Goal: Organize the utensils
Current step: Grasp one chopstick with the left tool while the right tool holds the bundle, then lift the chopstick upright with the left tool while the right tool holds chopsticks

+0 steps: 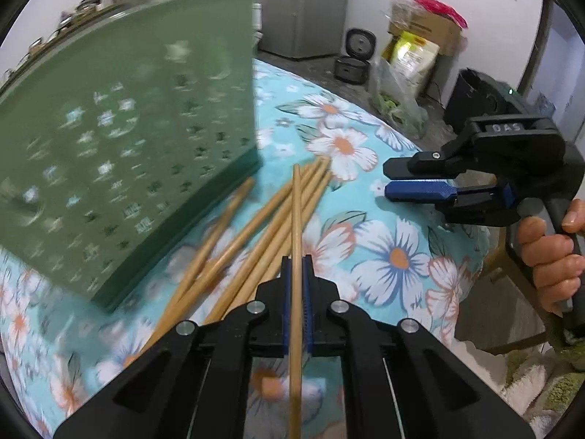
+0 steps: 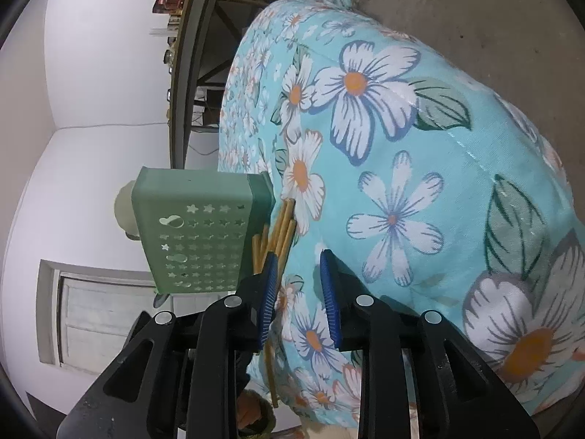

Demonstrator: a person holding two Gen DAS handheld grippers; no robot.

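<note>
From the left wrist camera, we see our left claw (image 1: 297,278) closed tight on a single chopstick (image 1: 297,219). It is a long, slim, pale bamboo rod, round along its length, running straight ahead between the blue pads and on past them. Below it, more chopsticks (image 1: 256,226) of the same tan colour lie loosely fanned on the worktop (image 1: 395,256), which wears a turquoise cloth printed with white and orange flowers. Just left of them stands a dark green utensil holder (image 1: 120,153), its wall pierced with rows of star-shaped holes; it looks tilted and blurred here. To the right, our right claw (image 1: 416,179) hangs above the cloth, one finger black and one blue, with a gap between them and nothing in it.

From the right wrist camera, turned sideways, we see the right claw (image 2: 298,292) with its blue ribbed pads well apart and empty. Beyond its left pad, the loose chopsticks (image 2: 281,230) lie on the flowered worktop (image 2: 402,146), just beside the green utensil holder (image 2: 197,234).
</note>
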